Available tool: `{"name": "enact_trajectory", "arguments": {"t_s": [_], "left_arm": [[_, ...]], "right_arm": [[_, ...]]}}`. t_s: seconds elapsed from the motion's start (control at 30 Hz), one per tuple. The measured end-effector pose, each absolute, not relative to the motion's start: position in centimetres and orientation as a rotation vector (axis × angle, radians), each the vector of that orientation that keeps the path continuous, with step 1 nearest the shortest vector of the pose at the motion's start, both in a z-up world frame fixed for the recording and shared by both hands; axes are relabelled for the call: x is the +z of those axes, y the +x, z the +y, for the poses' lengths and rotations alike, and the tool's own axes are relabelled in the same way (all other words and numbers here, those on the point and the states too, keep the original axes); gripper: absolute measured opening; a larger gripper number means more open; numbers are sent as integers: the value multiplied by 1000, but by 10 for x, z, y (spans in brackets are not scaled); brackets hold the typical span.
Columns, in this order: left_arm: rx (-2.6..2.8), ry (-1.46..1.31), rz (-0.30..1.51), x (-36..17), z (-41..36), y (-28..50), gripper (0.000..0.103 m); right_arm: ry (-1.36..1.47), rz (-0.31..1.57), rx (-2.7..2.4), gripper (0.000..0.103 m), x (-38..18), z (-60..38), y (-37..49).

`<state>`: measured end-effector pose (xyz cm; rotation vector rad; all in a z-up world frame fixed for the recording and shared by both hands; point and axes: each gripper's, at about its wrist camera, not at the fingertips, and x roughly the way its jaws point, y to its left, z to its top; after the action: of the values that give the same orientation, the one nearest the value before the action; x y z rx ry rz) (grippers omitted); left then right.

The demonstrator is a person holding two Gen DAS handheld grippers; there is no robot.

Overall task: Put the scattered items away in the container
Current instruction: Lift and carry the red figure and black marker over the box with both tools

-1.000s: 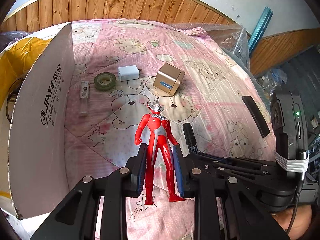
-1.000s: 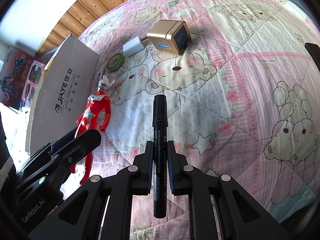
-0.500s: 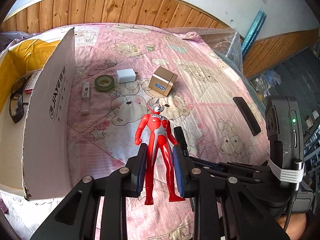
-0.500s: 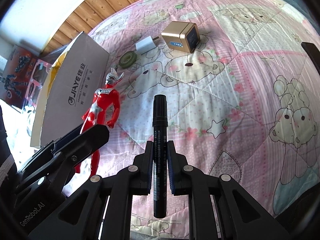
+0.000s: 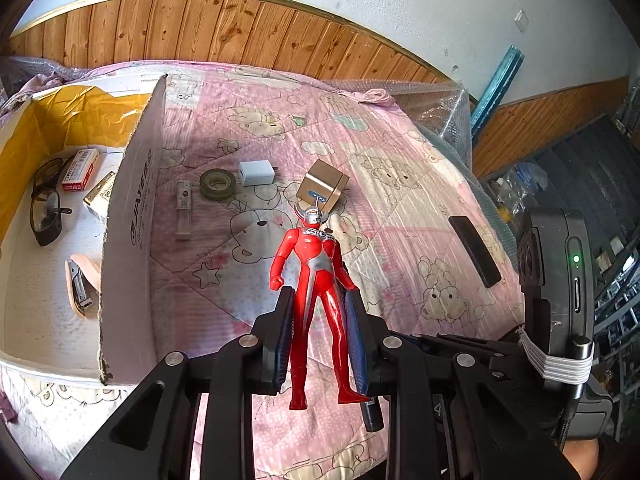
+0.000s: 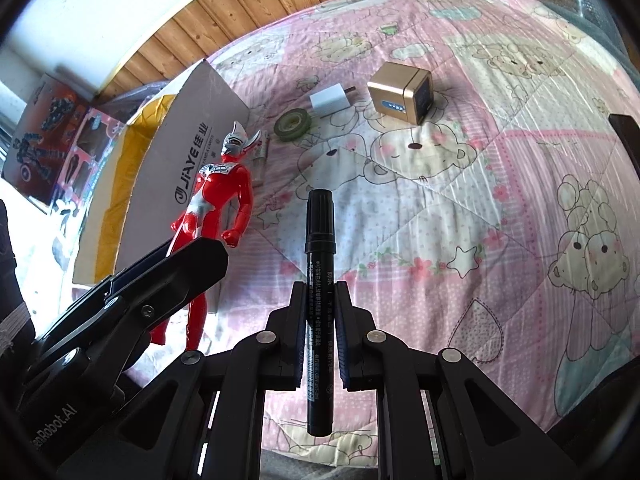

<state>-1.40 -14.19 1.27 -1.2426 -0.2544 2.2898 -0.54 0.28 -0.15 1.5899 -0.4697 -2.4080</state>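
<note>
My left gripper (image 5: 320,308) is shut on a red and silver action figure (image 5: 314,280), holding it by the legs above the pink quilt; the figure (image 6: 216,200) also shows at the left of the right wrist view. My right gripper (image 6: 320,304) is shut on a black marker (image 6: 319,264) that points forward. The open cardboard box (image 5: 128,216) stands to the left, with glasses (image 5: 44,208), small packets and a stapler inside. On the quilt farther away lie a gold cube (image 5: 322,191), a white charger (image 5: 256,173), a tape roll (image 5: 218,184) and a small tube (image 5: 184,208).
A black flat bar (image 5: 474,250) lies on the quilt at the right. A wood-panelled wall runs behind the bed. Bubble wrap (image 5: 440,108) covers the far right corner. A toy package (image 6: 52,136) stands beyond the box.
Both grippers have risen and drawn back with their items; the figure is now clear of the quilt. The box's inside has come into the left wrist view.
</note>
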Motion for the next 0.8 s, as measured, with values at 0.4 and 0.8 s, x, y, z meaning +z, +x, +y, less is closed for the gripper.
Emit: {"name": "enact_trajectory", "arguments": {"t_s": [0.4,0.8], "left_arm": [[2293,-1191,-324,29,-168,-9,26],[2310,-1146,-395,46,-197,-4,26]], "right_arm": [[1555,-433,-2413,14,16,-19,-3],[1513,-403,-2400,14,33,-43,-1]]}}
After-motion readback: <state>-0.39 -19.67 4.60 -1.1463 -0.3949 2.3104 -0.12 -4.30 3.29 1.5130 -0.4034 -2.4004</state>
